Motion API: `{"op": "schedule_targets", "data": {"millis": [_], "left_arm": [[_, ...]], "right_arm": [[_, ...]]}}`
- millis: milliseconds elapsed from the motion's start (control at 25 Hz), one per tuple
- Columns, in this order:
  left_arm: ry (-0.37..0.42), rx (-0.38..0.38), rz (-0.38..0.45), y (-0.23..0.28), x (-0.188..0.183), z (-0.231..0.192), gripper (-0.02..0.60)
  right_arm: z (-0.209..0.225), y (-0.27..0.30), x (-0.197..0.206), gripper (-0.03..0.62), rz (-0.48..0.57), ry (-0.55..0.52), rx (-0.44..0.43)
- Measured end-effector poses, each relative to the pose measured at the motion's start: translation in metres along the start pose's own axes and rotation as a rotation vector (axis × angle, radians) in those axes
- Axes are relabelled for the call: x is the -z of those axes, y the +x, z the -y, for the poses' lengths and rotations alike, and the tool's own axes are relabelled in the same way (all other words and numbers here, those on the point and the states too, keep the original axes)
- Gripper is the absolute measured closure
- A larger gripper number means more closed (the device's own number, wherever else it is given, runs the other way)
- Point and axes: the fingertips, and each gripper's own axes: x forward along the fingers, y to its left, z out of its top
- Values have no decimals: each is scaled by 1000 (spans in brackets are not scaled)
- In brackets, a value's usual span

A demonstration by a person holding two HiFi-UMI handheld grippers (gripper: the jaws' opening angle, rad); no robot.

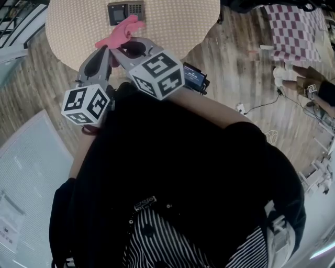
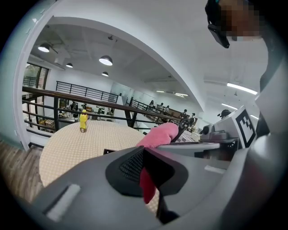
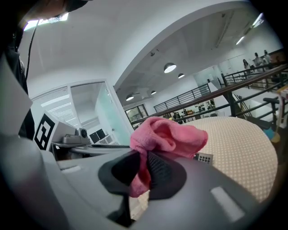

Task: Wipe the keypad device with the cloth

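Right gripper (image 3: 143, 168) is clamping the pink cloth (image 1: 123, 30); left gripper (image 2: 145, 168) is pinching its trailing end. Keypad device (image 1: 125, 11) is lying just beyond the cloth on the round table (image 1: 73, 26), seemingly nearer the right gripper.

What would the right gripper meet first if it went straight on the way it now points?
Beyond the pink cloth that the right gripper holds in its jaws, probably the keypad device on the table, or tabletop beside it; depth is unclear.

The cloth (image 1: 123, 30) looked soft and fleecy, the table (image 1: 78, 26) top woven and matt, the floor (image 1: 235, 63) rough wood.
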Motion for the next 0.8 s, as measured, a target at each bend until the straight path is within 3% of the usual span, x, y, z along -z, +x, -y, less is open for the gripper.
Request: {"op": "schedule_targets", "data": {"millis": [360,800], "left_arm": [[-11,-8,-12,17,4,-8,583],[87,80,-23,59,-43,-17,583]], "right_arm": [[16,10,4,548,-6,12,-18],[55,29,-45,548,75,58,50]]}}
